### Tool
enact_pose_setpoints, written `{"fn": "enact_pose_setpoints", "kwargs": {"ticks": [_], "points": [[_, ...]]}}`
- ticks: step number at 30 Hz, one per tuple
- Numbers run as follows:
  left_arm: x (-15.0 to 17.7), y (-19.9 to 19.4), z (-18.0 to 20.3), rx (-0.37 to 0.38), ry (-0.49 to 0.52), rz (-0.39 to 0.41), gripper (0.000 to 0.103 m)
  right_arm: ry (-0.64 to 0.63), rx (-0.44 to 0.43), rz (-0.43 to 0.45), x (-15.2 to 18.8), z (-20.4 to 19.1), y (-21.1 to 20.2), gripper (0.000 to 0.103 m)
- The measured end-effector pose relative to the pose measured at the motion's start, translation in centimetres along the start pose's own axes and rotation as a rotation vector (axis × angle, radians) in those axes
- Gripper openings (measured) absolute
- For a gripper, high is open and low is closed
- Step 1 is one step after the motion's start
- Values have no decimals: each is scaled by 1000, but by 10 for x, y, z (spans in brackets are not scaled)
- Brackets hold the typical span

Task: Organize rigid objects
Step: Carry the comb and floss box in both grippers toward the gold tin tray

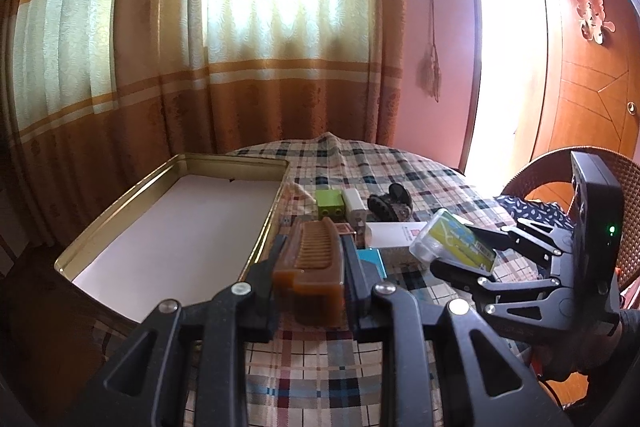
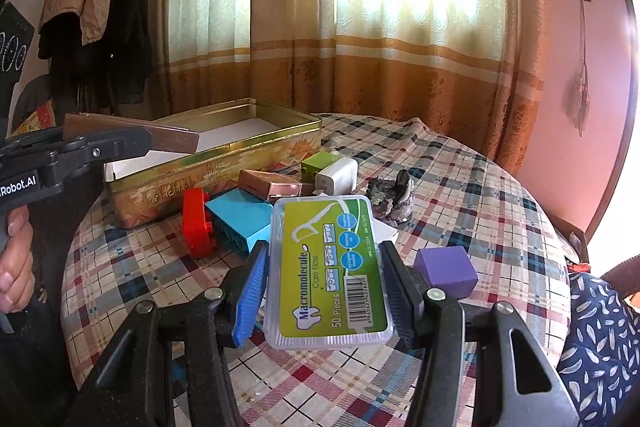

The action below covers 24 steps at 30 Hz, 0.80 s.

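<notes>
My left gripper (image 1: 312,255) is shut on a brown comb (image 1: 316,263), held just right of the open gold tin (image 1: 276,223) with its white paper lining. In the right wrist view that gripper (image 2: 136,142) holds the comb (image 2: 176,141) over the tin's (image 2: 216,163) near left corner. My right gripper (image 2: 324,259) is shut on a clear floss-pick box with a green label (image 2: 328,267), above the plaid tablecloth. The left wrist view shows the right gripper (image 1: 460,253) and the floss box (image 1: 456,241) at the right, tilted.
On the cloth lie a red brick (image 2: 196,223), a blue brick (image 2: 240,219), a brown box (image 2: 272,185), a green brick (image 2: 320,163), a white charger (image 2: 336,177), a dark rough lump (image 2: 392,199) and a purple block (image 2: 446,271). A wicker chair (image 1: 628,211) stands right of the round table.
</notes>
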<state>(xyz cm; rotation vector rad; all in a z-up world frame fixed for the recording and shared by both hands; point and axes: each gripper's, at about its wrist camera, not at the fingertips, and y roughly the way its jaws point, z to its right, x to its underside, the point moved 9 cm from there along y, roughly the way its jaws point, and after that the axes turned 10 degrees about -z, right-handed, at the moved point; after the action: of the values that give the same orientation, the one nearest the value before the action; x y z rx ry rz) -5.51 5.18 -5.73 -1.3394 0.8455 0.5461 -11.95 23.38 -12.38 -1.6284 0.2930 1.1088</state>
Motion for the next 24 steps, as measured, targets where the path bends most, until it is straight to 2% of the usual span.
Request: {"fn": "enact_pose_setpoints", "kwargs": {"ticks": [24], "points": [[-5,-8,-16,-53,-45,52,24,4,11,65,-4,2,-10,56]]}}
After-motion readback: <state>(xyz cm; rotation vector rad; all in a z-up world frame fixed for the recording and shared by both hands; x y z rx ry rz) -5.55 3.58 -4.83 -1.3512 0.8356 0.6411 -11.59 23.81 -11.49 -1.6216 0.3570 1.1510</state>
